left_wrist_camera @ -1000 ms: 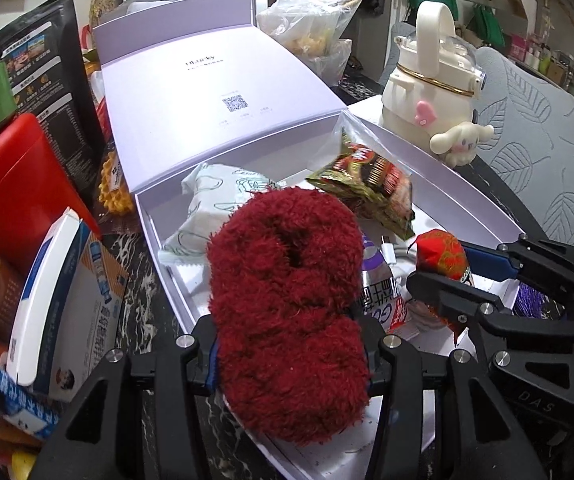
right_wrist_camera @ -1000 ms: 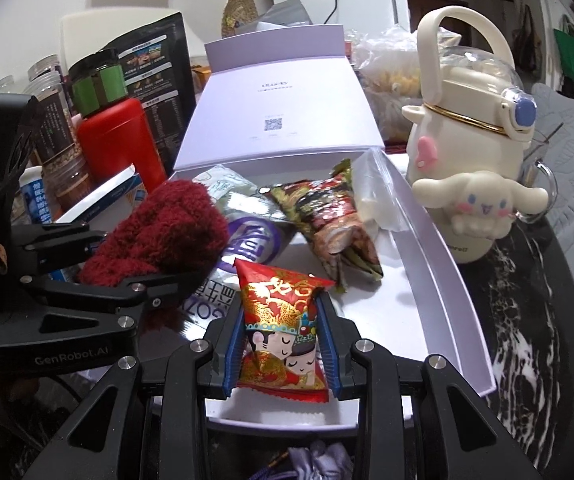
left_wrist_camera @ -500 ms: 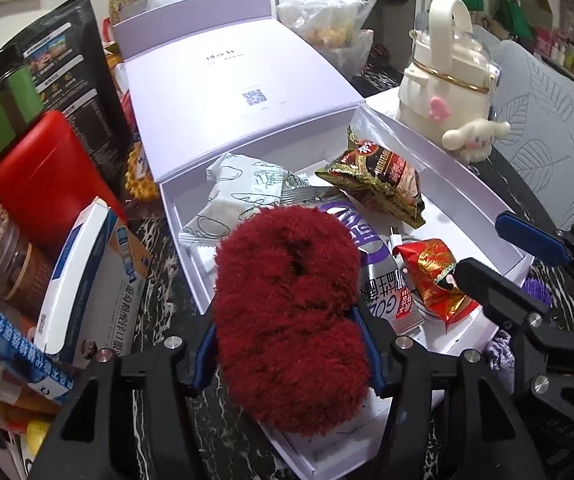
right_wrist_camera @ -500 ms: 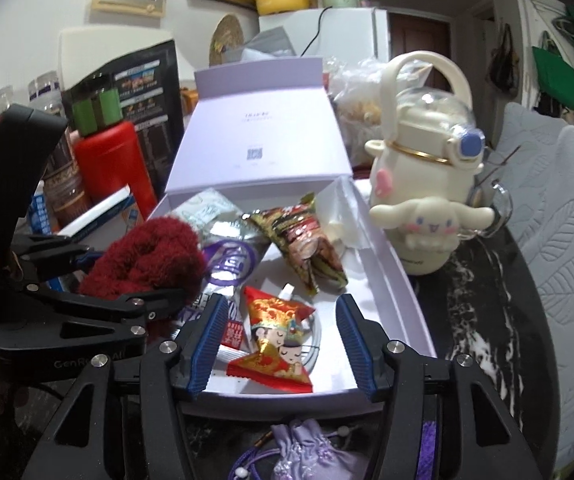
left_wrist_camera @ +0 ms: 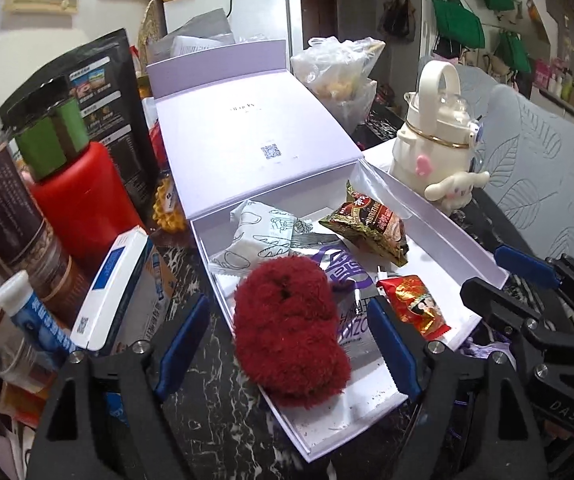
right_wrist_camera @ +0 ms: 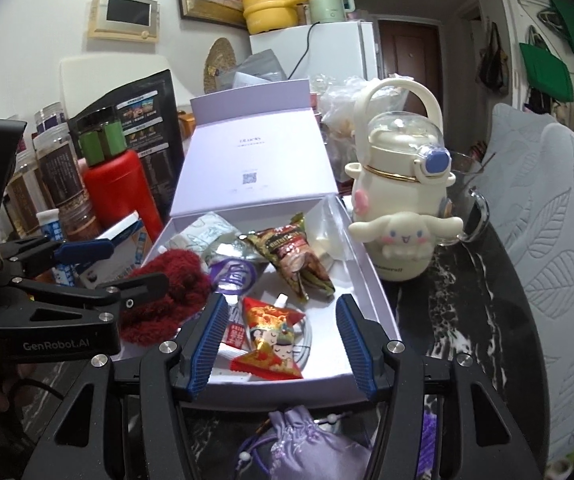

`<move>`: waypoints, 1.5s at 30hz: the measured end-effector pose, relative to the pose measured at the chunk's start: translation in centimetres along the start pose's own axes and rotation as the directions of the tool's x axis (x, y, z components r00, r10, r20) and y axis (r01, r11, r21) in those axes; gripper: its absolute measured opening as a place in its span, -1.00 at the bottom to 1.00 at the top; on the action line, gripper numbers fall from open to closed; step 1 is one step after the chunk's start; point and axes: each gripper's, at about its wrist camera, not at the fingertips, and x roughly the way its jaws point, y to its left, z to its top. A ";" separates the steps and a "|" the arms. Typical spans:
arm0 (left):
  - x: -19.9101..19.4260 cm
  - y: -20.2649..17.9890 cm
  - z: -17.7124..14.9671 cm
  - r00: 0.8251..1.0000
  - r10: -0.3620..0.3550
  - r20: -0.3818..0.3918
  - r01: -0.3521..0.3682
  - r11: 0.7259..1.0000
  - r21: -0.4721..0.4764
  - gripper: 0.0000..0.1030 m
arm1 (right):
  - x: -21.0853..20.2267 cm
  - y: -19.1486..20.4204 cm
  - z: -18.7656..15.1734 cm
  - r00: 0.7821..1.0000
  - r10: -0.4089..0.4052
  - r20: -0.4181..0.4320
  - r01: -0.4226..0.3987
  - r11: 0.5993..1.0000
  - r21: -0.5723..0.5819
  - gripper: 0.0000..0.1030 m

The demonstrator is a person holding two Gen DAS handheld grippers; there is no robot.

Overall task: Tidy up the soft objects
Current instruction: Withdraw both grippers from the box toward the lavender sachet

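A fluffy dark-red soft thing (left_wrist_camera: 287, 332) lies in the near-left corner of the open lavender box (left_wrist_camera: 467, 236), partly over its rim. My left gripper (left_wrist_camera: 287, 302) hangs above it. Its jaws are opening and the blue pads (left_wrist_camera: 183, 340) stand clear of the fluff on both sides. A red snack packet (right_wrist_camera: 271, 336) lies flat on the box floor near the front wall (right_wrist_camera: 367, 280). My right gripper (right_wrist_camera: 281, 308) is open just above it, touching nothing. In the right wrist view the left gripper (right_wrist_camera: 135, 264) shows beside the red fluff (right_wrist_camera: 167, 288).
The box also holds a dark snack bag (left_wrist_camera: 371, 228), a white patterned pack (left_wrist_camera: 255, 236) and a silver-purple pack (left_wrist_camera: 347, 276). A lilac drawstring pouch (right_wrist_camera: 307, 440) lies before the box. A cream character bottle (right_wrist_camera: 403, 208) stands right; a red canister (left_wrist_camera: 75, 200) and carton (left_wrist_camera: 115, 292) crowd the left.
Both grippers opened and drew back and up. The red fluffy thing and the red snack packet were let go and now lie in the box.
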 end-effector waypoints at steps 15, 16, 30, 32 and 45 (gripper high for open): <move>-4.3 0.3 -0.4 0.996 -0.078 0.048 0.078 0.997 0.005 0.58 | -2.5 1.9 0.5 1.000 0.008 -0.008 -0.008 1.000 -0.014 0.14; -4.9 0.3 -0.5 0.994 -0.092 0.062 0.091 0.996 0.009 0.58 | -2.9 2.2 0.6 1.000 0.005 -0.006 -0.005 1.000 -0.021 0.14; -10.9 -1.0 -0.7 0.982 -0.111 0.150 0.103 0.993 0.063 0.58 | -8.5 3.7 1.3 0.997 -0.046 0.058 0.049 0.997 -0.054 0.19; -11.4 -1.3 -1.0 0.981 -0.116 0.155 0.106 0.992 0.072 0.58 | -9.3 3.8 1.1 0.996 -0.069 0.063 0.073 0.995 -0.062 0.19; -12.3 -5.1 -4.8 0.967 -0.216 0.137 0.198 0.971 0.134 0.58 | -13.1 2.4 -2.4 0.988 -0.146 0.047 0.147 0.989 -0.032 0.22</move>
